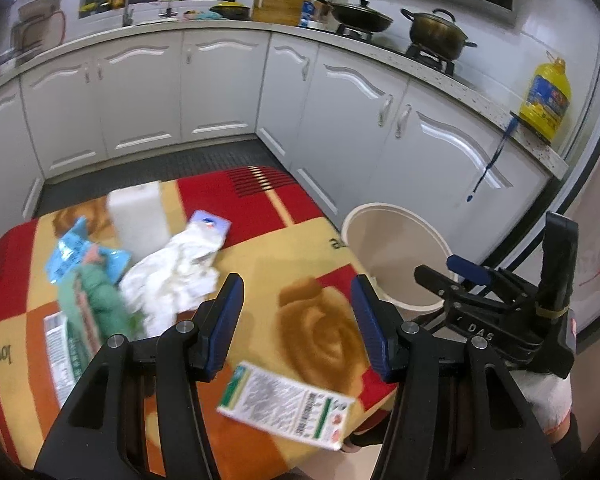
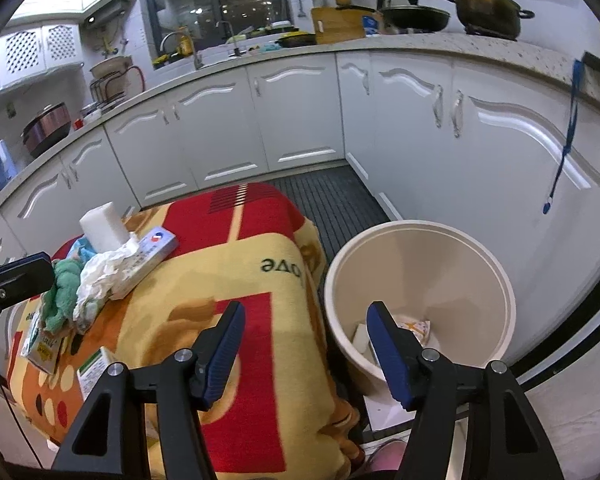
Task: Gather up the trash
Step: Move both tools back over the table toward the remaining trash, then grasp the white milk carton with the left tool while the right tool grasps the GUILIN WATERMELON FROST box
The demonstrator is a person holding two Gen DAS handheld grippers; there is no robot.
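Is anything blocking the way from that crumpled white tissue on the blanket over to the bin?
Nothing visible does. The crumpled white tissue lies on the blanket-covered table, and the open bin stands beside its edge, with only bare blanket between them.

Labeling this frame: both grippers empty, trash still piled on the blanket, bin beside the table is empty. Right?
Not quite. The bin already holds trash: the right wrist view shows a wrapper and pale scraps at its bottom. The rest holds: left gripper and right gripper are empty, and trash still lies on the blanket.
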